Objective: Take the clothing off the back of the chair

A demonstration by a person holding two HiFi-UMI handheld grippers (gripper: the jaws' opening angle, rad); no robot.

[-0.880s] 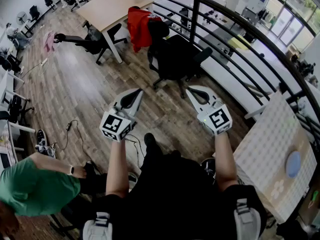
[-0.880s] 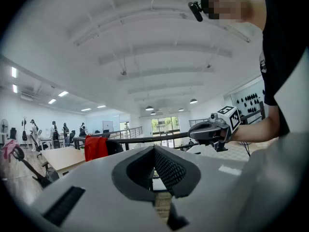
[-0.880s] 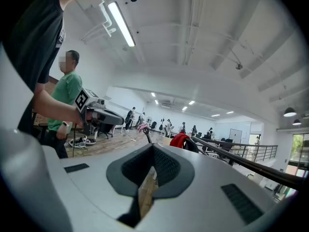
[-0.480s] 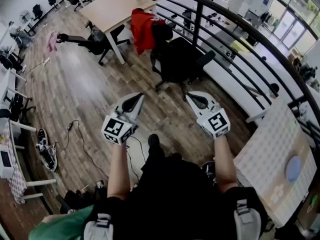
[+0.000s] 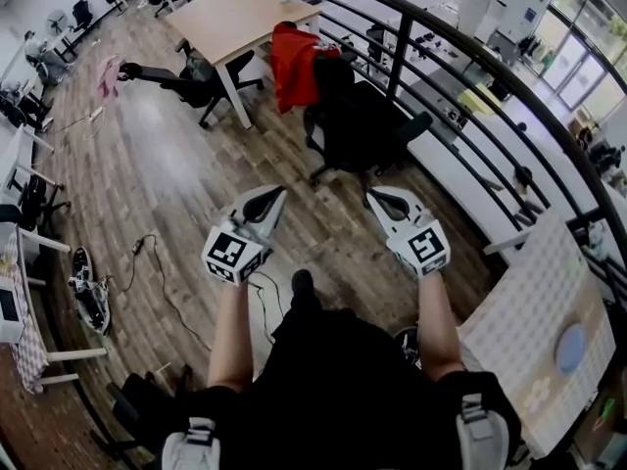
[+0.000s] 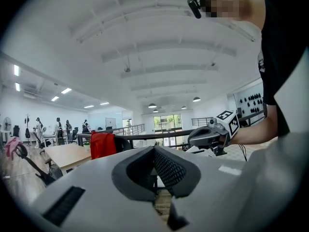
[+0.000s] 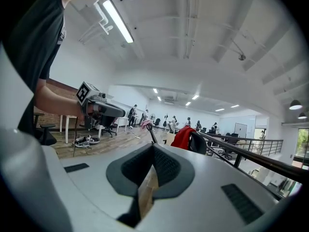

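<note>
A red garment (image 5: 292,64) hangs over the back of a black office chair (image 5: 358,125) beside the railing, well ahead of me. The same red garment (image 6: 103,145) shows in the left gripper view and again as red cloth (image 7: 183,137) in the right gripper view. My left gripper (image 5: 273,194) and right gripper (image 5: 371,195) are held side by side at waist height, both shut and empty, some way short of the chair. Each gripper appears in the other's view, the right gripper (image 6: 193,138) at right and the left gripper (image 7: 121,113) at left.
A light wooden table (image 5: 230,16) stands behind the chair, with another black chair (image 5: 186,78) under it. A dark curved railing (image 5: 460,76) runs along the right. A patterned table (image 5: 534,331) lies at my right. Cables (image 5: 147,262) and shoes (image 5: 86,292) lie on the wooden floor.
The chair and garment have drifted lower and rightwards in the head view. A person in a green shirt at the lower left has gone out of view. Both grippers stay shut.
</note>
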